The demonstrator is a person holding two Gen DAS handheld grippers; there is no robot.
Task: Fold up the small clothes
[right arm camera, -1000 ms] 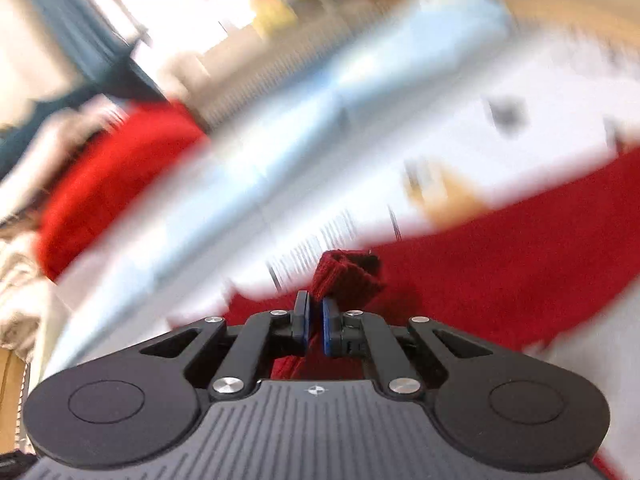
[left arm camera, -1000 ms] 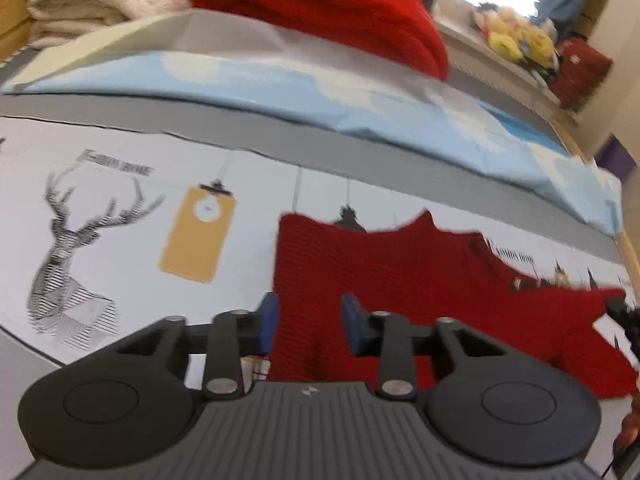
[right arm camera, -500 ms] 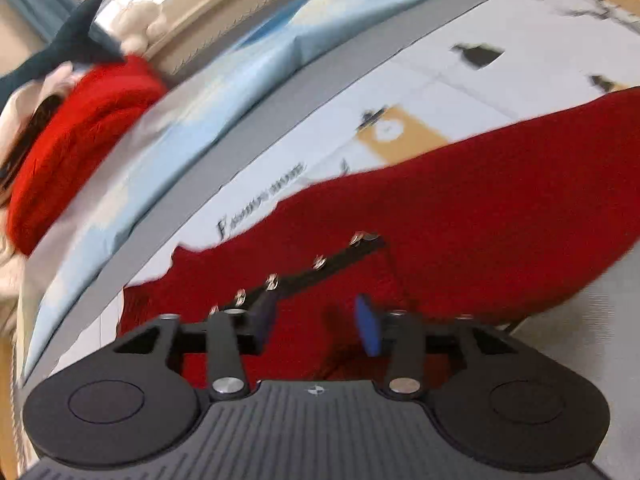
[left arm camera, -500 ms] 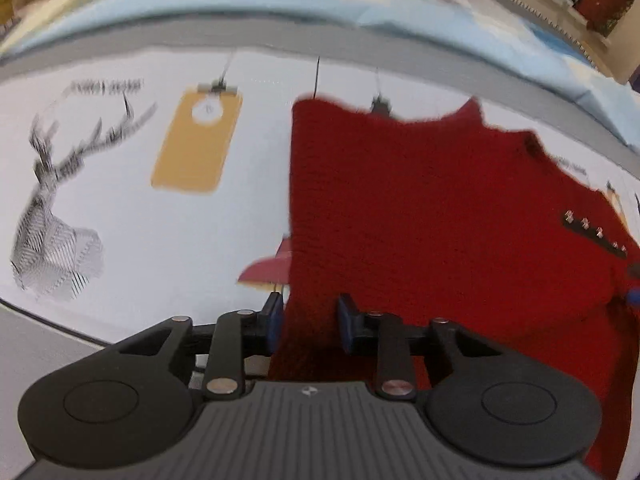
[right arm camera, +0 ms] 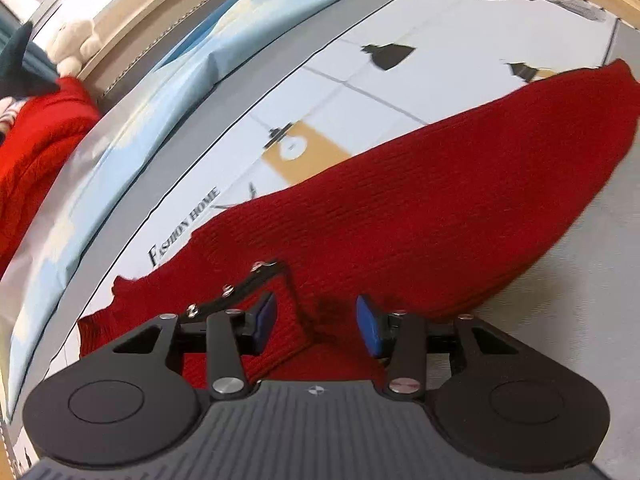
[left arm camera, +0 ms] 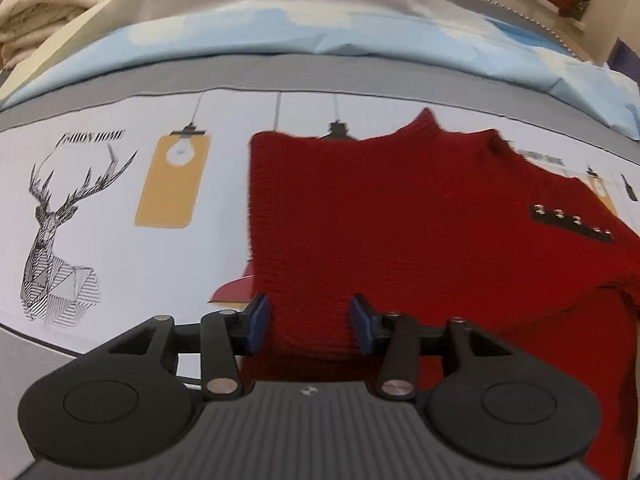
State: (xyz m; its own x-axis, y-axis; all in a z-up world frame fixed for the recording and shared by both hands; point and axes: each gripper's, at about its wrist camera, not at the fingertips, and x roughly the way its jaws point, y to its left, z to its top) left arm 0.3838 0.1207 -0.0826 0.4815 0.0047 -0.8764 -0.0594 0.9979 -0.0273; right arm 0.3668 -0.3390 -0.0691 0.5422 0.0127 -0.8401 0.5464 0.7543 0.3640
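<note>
A dark red knitted sweater lies flat on the printed sheet, with a black strip of metal studs at its right shoulder. My left gripper hovers over the sweater's lower left part. Its jaws are opening, the blue pads stand apart, and the knit lies under them without being pinched. In the right wrist view the same sweater spreads out to the right. My right gripper is open just above a folded part of the knit beside the studded strip.
The white sheet carries deer and hanging-lamp prints. A light blue folded cloth lies behind it. A cream blanket pile sits at the back left, with a bright red knit pile and plush toys further back.
The right gripper let go of the red knit end it pinched, opened, and moved down over the studded shoulder. The left gripper sank toward the sweater and its jaws widened.
</note>
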